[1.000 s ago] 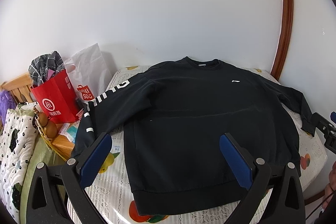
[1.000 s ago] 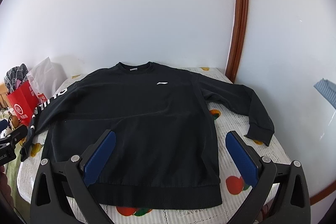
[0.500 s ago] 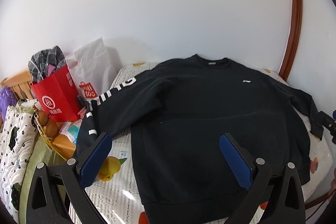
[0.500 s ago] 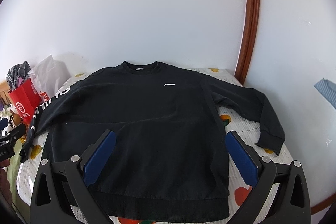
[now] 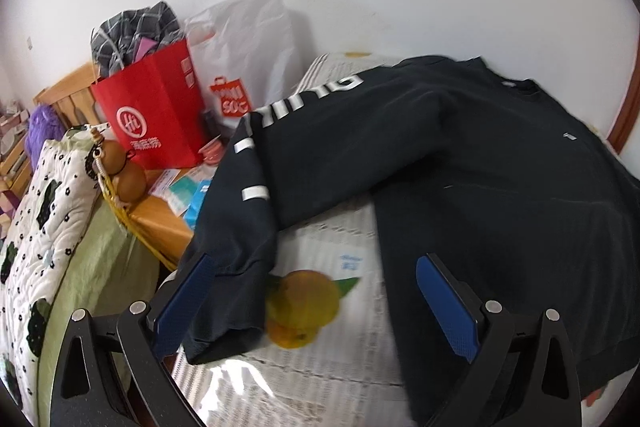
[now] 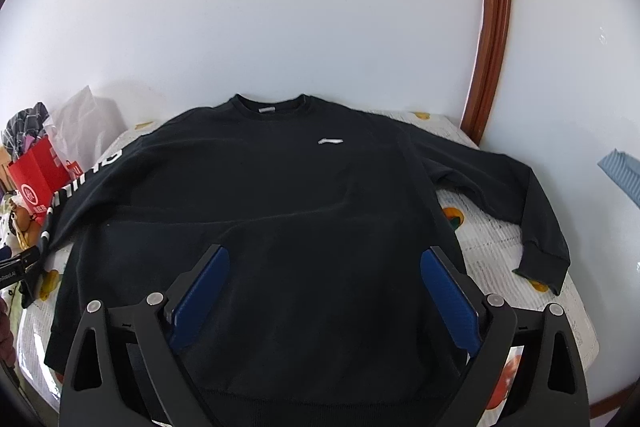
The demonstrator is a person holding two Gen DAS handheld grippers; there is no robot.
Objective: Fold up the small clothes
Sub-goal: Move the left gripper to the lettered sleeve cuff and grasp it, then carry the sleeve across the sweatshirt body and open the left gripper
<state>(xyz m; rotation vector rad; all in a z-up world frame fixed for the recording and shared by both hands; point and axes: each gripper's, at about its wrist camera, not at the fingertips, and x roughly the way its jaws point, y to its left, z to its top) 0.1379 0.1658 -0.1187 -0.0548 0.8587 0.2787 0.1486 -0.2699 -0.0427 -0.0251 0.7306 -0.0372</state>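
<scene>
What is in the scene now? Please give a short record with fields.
garment: black sweatshirt, spread flat, front up
surface: fruit-print cover
lettered sleeve: hangs over the cover's edge
plain sleeve: bent, cuff toward the camera
left gripper: open, lettered sleeve's cuff between its fingers
right gripper: jaws closing, empty, over the sweatshirt's body
beside: red bag

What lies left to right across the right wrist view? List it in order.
Red bag → white plastic bag → black sweatshirt's collar → white chest logo → plain sleeve's cuff → blue striped cloth.
</scene>
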